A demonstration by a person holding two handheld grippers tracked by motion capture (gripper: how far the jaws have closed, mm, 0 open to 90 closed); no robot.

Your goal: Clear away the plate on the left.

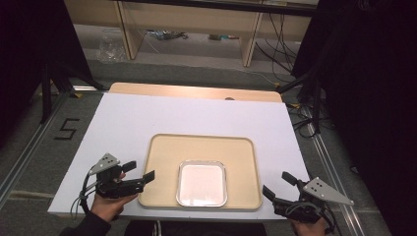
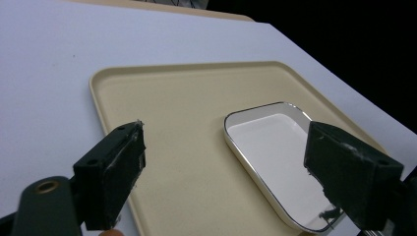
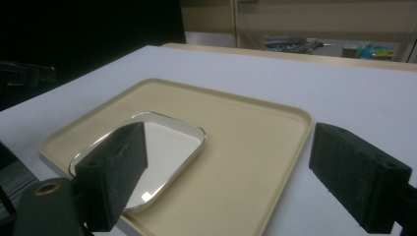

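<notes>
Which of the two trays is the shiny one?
The small square tray, silver-rimmed and white inside. It lies inside the big beige tray, which is matte, near its front edge.

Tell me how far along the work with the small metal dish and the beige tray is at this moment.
Done, by the look of it: the small metal dish lies flat inside the beige tray, near its front edge. In hand: nothing; the left gripper stands open beside the tray's left rim, and the right gripper is open off the tray's right corner, both empty. Left: the pictures show nothing else on the white board to place.
</notes>
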